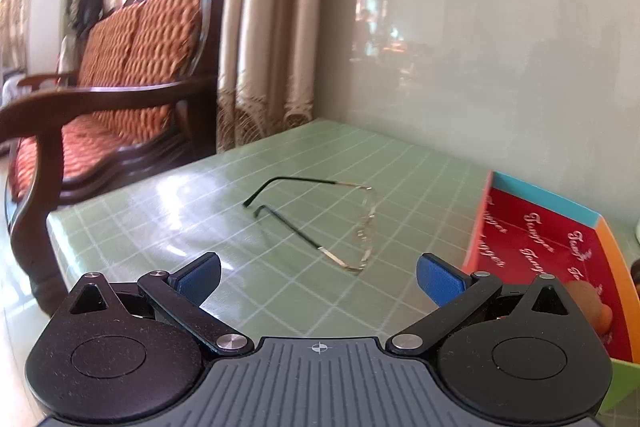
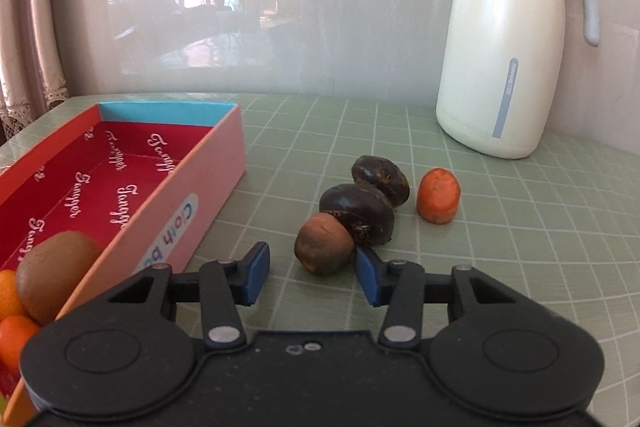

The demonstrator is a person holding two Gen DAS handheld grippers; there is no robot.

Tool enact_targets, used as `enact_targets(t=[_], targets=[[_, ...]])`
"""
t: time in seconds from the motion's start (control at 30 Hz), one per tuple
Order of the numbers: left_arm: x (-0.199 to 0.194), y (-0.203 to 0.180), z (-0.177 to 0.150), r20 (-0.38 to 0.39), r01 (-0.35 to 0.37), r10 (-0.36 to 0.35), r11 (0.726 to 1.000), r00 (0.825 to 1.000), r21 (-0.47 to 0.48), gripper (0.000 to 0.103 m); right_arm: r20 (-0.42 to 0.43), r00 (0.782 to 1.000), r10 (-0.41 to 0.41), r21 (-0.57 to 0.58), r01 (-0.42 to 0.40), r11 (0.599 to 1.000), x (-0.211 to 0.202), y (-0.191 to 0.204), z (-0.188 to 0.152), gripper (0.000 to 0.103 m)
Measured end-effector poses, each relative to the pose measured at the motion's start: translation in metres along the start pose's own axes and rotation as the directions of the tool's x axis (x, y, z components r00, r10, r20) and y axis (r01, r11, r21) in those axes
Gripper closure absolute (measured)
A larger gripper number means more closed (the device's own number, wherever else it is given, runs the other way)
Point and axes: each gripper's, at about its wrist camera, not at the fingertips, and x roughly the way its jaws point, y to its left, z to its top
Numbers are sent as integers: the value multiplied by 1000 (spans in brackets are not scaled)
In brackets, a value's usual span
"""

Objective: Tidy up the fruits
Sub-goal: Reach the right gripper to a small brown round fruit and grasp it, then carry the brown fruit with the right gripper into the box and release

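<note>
Your right gripper (image 2: 312, 273) is hovering low over the green checked tablecloth (image 2: 520, 227), its blue pads (image 2: 256, 273) standing partly apart with nothing pinched between them; the brown round fruit (image 2: 325, 243) is sitting just ahead of the gap, close to the right-hand pad. Two dark, glossy fruits (image 2: 362, 213) are lying stacked behind it, touching it and each other, and an orange stub of fruit (image 2: 438, 195) is standing just to their right, apart. The open box with the red lining (image 2: 208, 163) is sitting to the left, holding a kiwi (image 2: 56, 273) and orange fruits (image 2: 12, 339) at its near end. A cream thermos jug (image 2: 504, 47) is standing against the wall. Your left gripper (image 1: 318, 281) is holding its jaws wide and empty above the cloth, pointing at a pair of spectacles (image 1: 320, 223) lying folded open; the box (image 1: 560, 211) is showing at the right edge, a wooden settee (image 1: 120, 87) beyond the table.
</note>
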Motion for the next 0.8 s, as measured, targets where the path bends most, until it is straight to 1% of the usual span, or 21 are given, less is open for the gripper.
enact_targets(t=[0.03,0.07,0.1,0.13,0.27,0.53,0.8], targets=[[1,3,0,-5,-4,4,1000,1000,-12,0,-3,1000,0,0,0,1000,2,0,1,57],[3,5,0,-11,-7,7,1000,1000,-23,0,-2,1000,-1,0,1,1000,2,0,1,59],[5,7,0,-18,-11,10,999,1000,-33,0,-2,1000,-3,-5,3,1000,2,0,1,65],[6,9,0,-23,-13,12,999,1000,-41,0,-1,1000,-3,-10,3,1000,2,0,1,75],[9,13,-1,-34,-14,12,998,999,-60,0,1,1000,13,-17,-12,1000,-2,2,-1,75],[9,16,-1,-36,-14,11,998,999,-68,0,35,999,25,-21,-24,999,-20,1,-2,75],[8,18,-1,-32,-18,15,996,999,-84,0,76,996,46,-56,-42,998,-39,4,-1,75]])
